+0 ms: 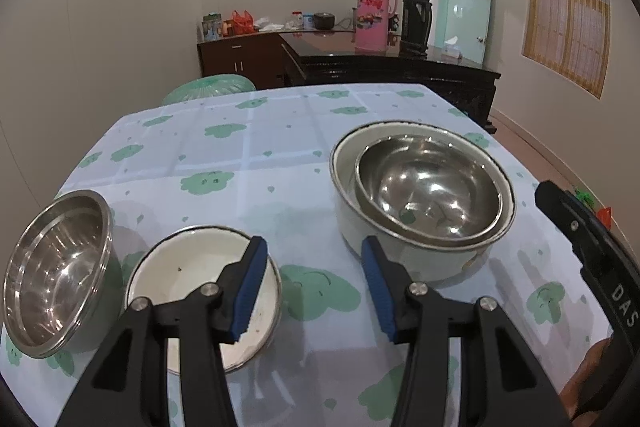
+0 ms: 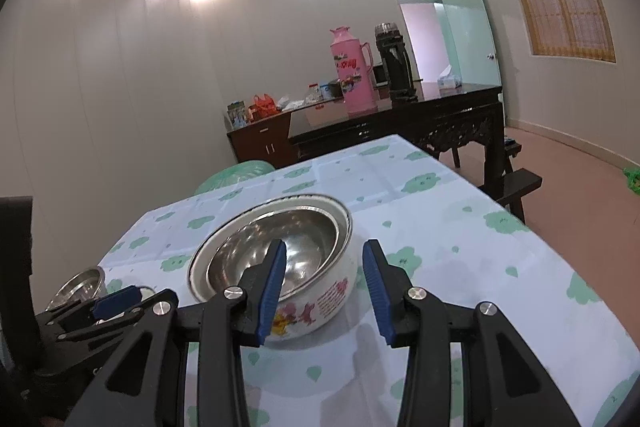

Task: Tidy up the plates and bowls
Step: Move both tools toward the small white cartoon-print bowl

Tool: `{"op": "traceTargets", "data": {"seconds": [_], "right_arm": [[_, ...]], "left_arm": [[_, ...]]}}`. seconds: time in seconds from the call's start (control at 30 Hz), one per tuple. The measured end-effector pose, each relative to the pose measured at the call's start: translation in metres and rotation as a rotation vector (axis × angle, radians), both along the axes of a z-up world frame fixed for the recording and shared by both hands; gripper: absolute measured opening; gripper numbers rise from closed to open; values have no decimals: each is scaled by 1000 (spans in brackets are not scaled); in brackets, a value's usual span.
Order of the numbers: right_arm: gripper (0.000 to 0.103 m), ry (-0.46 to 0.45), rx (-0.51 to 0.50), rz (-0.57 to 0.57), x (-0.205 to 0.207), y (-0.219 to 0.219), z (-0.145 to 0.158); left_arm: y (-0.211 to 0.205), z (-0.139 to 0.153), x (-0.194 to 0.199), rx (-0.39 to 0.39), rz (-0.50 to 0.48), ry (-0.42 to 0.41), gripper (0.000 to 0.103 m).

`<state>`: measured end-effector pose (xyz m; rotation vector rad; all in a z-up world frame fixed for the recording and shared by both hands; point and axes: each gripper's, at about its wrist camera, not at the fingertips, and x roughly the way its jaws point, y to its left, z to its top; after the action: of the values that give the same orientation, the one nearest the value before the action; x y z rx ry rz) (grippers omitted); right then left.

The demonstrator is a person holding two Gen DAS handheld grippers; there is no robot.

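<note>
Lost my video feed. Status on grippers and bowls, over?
Left gripper open, empty, over cloth beside white bowl. Right gripper open, empty, near big bowl with steel bowl nested inside. Second steel bowl far left. Nothing in the way.

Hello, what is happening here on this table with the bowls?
A person is tidying bowls with two hand-held grippers. A steel bowl already sits inside the big white bowl. The left hand-held gripper hovers open beside a small white bowl, next to another steel bowl. The right hand-held gripper is open and holds nothing.
</note>
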<state>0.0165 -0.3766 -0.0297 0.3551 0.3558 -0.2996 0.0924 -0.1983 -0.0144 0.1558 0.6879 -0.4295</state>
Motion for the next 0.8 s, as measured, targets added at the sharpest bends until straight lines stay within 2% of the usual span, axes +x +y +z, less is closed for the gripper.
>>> {"op": "traceTargets", "data": {"seconds": [0.4, 0.6, 0.8], "right_arm": [[43, 13, 0, 24, -16, 22, -1], [43, 18, 5, 24, -24, 32, 0], [43, 27, 29, 91, -26, 50, -1]], "left_arm": [[9, -4, -8, 23, -7, 8, 50], [19, -5, -14, 18, -12, 12, 54], [30, -8, -18, 21, -45, 46, 54]]}}
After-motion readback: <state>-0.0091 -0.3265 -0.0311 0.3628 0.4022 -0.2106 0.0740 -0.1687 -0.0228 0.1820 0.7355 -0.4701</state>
